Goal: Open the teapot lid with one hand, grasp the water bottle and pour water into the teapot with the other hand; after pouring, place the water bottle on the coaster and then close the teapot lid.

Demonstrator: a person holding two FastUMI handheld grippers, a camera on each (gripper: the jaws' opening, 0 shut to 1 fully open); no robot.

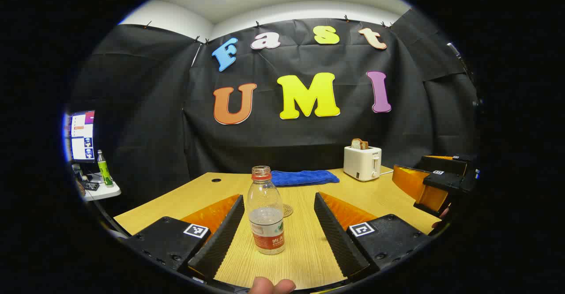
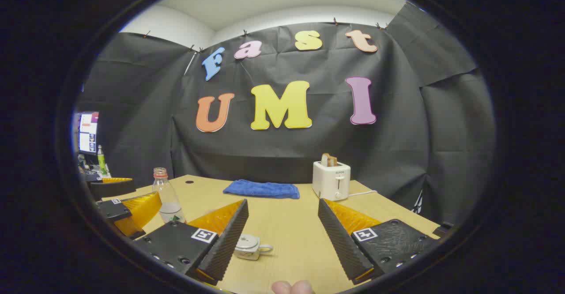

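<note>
Fingertip of my holding hand [image 1: 271, 286] sits at the bottom edge of the left gripper view, just behind the left gripper [image 1: 279, 228], whose fingers are spread wide. Between them, not touched by either, the water bottle [image 1: 265, 212] stands upright on the tabletop [image 1: 309, 258], long axis vertical, straight ahead and slightly nearer the left-hand finger. Cap is off; the neck is open. Water fills roughly the lower half, I judge. Just behind the bottle lies the round coaster [image 1: 288, 210], mostly hidden by it.

Right gripper [image 2: 282, 234]: fingers spread as well, holding nothing. The teapot [image 2: 249, 246] is low on the tabletop, partly tucked behind its left-hand finger, lid on, handle pointing right. What it holds I cannot tell.

Judgement: the left gripper is the nearer one to the bottle, and is already lined up for a side grasp on the body; the right is nearer the teapot, so the lid falls to it, but it needs to drop and shift left first.

Background: blue towel [image 1: 303, 177], toaster [image 1: 362, 163] with a slice of bread.
</note>
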